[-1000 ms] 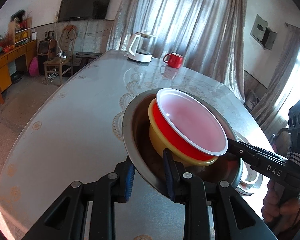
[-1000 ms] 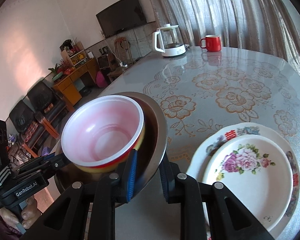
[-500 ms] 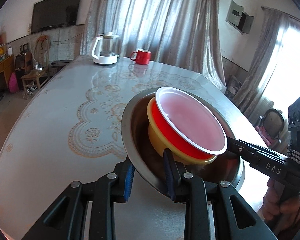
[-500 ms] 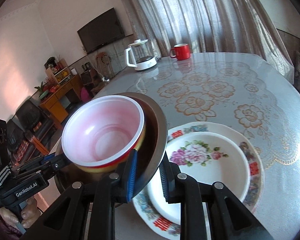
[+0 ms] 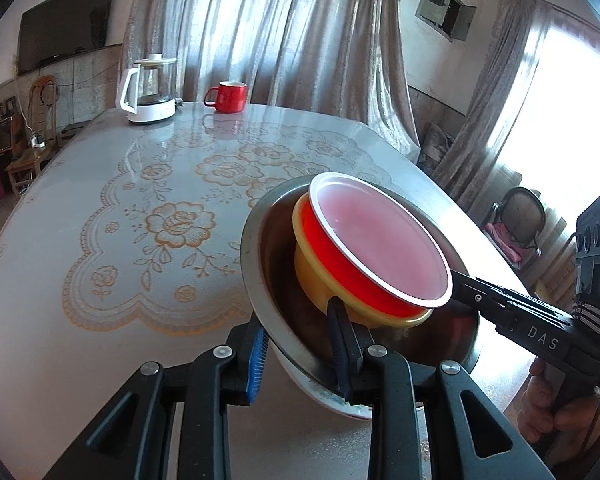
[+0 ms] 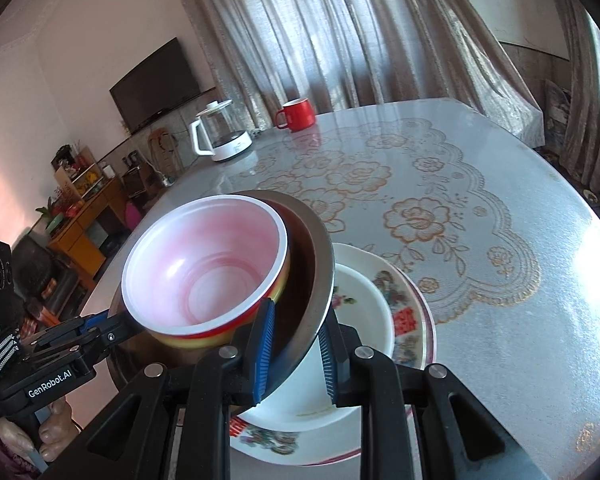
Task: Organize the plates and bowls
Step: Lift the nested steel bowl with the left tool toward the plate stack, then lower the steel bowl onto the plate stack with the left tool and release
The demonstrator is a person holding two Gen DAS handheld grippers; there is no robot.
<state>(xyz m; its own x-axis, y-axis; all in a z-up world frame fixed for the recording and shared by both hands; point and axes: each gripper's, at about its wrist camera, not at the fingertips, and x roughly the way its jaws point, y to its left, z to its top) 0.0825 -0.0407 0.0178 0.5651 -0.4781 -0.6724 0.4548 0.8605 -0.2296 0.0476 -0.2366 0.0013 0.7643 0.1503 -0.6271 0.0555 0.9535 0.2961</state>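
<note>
A steel bowl (image 5: 260, 248) (image 6: 320, 256) holds a yellow bowl (image 5: 312, 272) with a red, white-lined bowl (image 5: 380, 240) (image 6: 204, 268) nested in it. My left gripper (image 5: 300, 344) is shut on the steel bowl's near rim. My right gripper (image 6: 294, 348) is shut on the opposite rim; it shows in the left wrist view (image 5: 464, 284). The stack is tilted and held over two stacked floral plates (image 6: 404, 312), whose edge peeks out below the bowl (image 5: 340, 404).
A round table with a lace-pattern cover (image 6: 480, 208) (image 5: 120, 208). A white kettle (image 5: 150, 92) (image 6: 224, 136) and a red mug (image 5: 226, 96) (image 6: 296, 114) stand at its far edge. Chairs and furniture surround the table.
Both grippers have carried the bowl stack rightward across the table; it now hangs over the floral plates, which sat clear to its right before.
</note>
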